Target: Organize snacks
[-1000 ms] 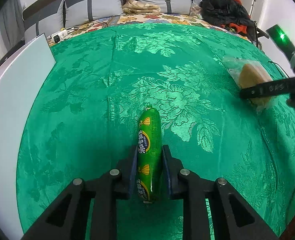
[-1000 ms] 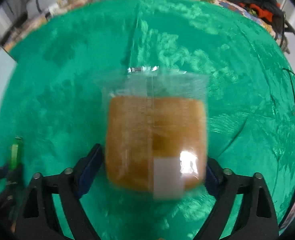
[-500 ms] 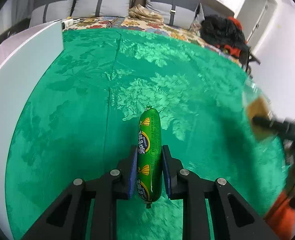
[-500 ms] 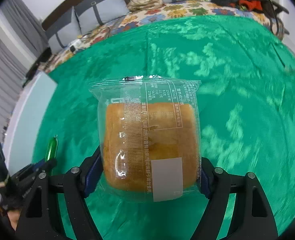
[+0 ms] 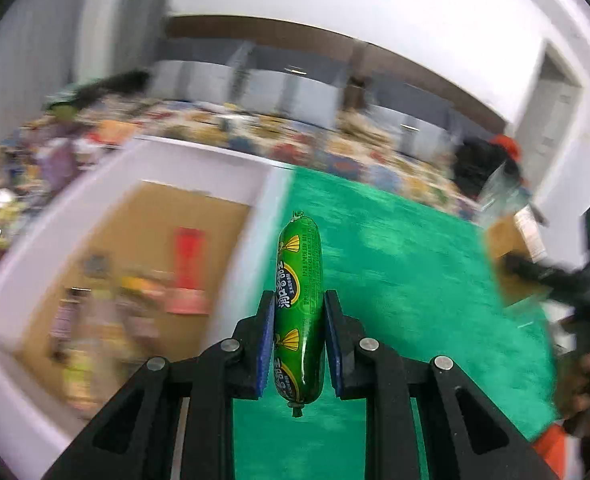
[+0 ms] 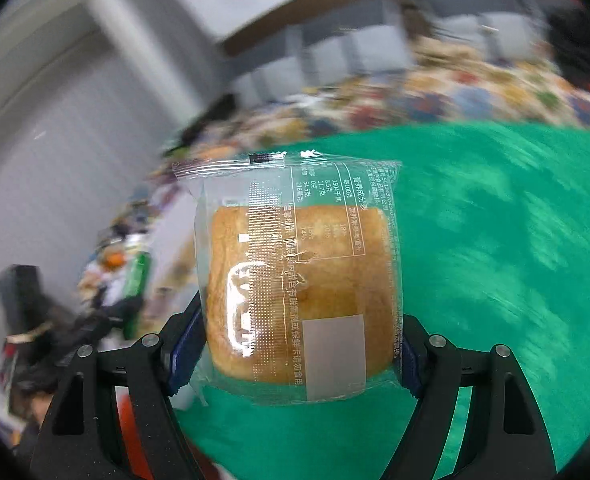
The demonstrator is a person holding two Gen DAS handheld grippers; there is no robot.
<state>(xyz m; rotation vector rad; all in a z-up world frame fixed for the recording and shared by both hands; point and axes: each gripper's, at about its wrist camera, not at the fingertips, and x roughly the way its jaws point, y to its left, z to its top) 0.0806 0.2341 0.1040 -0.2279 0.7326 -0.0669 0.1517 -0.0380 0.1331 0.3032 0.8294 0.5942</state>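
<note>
A green sausage stick hangs above the green cloth, with my left gripper shut on its lower half. A clear packet holding a brown bread bun is lifted off the cloth, and my right gripper is shut on its two sides. In the left wrist view the right gripper and its bread packet show blurred at the right edge. In the right wrist view the left gripper and the sausage show blurred at the left.
A white-walled box with a cardboard-brown floor and several blurred snack packs inside stands left of the green cloth. A hand shows at the right edge. A flowered bedspread and grey cushions lie behind.
Both grippers have risen off the green cloth with their snacks and swung left. The open white box has come into the left wrist view. The right jaws tightened on the bread packet.
</note>
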